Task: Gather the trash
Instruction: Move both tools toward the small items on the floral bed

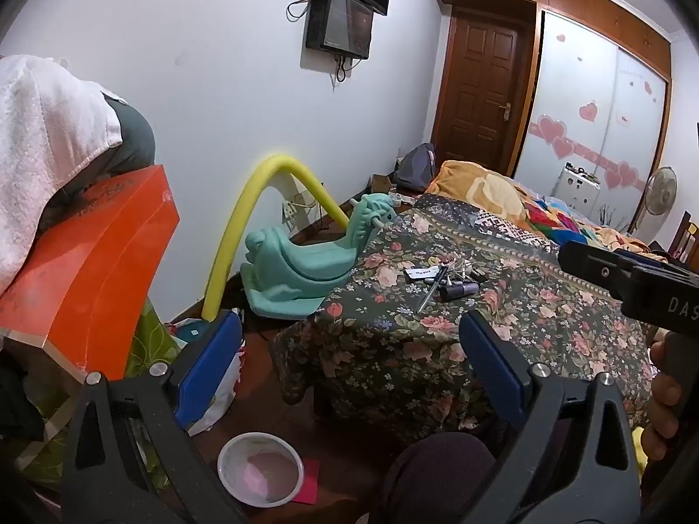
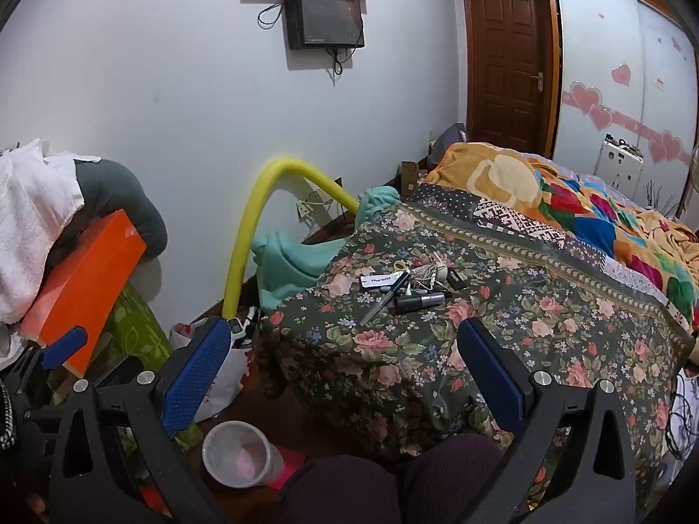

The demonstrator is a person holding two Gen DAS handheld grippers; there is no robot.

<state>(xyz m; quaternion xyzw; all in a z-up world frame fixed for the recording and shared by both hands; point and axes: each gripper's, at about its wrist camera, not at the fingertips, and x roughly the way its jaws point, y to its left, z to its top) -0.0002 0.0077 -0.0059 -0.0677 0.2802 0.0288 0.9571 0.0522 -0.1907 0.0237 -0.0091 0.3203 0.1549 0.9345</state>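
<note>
A small heap of loose items (image 1: 441, 279) lies on the floral bedspread (image 1: 437, 349): a white label, a thin pen-like stick, a dark tube and some wire. The same heap (image 2: 406, 288) shows in the right wrist view. A clear plastic cup (image 1: 261, 467) with something pink inside stands on the floor near my knee, and it also shows in the right wrist view (image 2: 238, 454). My left gripper (image 1: 349, 323) is open and holds nothing, hovering short of the bed corner. My right gripper (image 2: 343, 325) is open too, with nothing between its blue pads.
An orange box (image 1: 87, 270) under a white towel (image 1: 43, 139) is stacked at the left. A yellow foam tube (image 1: 244, 218) and a teal rocking toy (image 1: 301, 257) stand by the wall. A white plastic bag (image 2: 223, 375) lies on the floor. A hand (image 1: 664, 397) holds the right gripper's handle.
</note>
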